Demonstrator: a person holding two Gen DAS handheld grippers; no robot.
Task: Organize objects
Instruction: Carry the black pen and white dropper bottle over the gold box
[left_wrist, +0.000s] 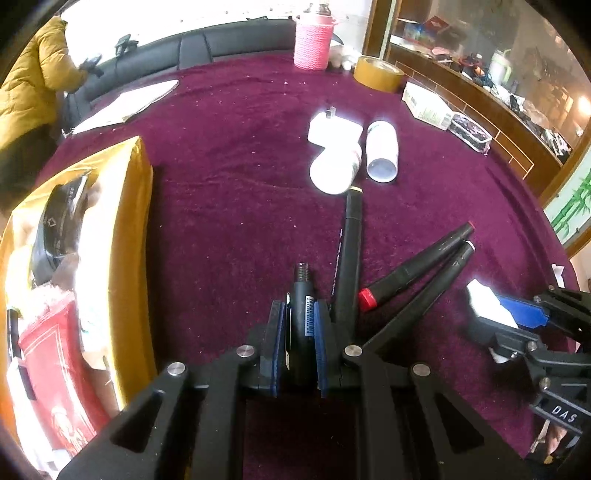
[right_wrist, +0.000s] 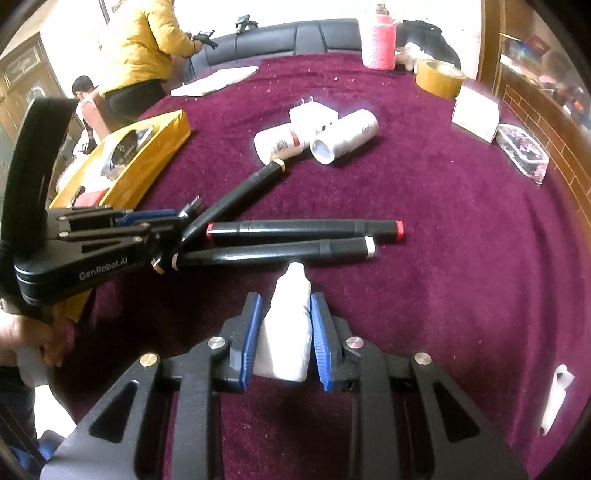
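Now, step: both pickups made, carry to yellow box (left_wrist: 133, 229) pending.
Left gripper (left_wrist: 302, 325): clenched on black pen (left_wrist: 303, 314).
Right gripper (right_wrist: 283, 332): grasping white dropper bottle (right_wrist: 288, 325).
Next: lift clear of markers (right_wrist: 295, 230), move far-left to box.

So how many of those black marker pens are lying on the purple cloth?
3: a red-capped marker, a white-tipped marker just nearer the camera beside it, and a yellow-banded marker angling toward the white bottles. None looks hidden.

Bright daylight is flooding in behind a black sofa (left_wrist: 192, 51); a wooden glass-fronted cabinet (left_wrist: 480, 66) is standing at right; burgundy cloth is covering the counter (left_wrist: 240, 155).
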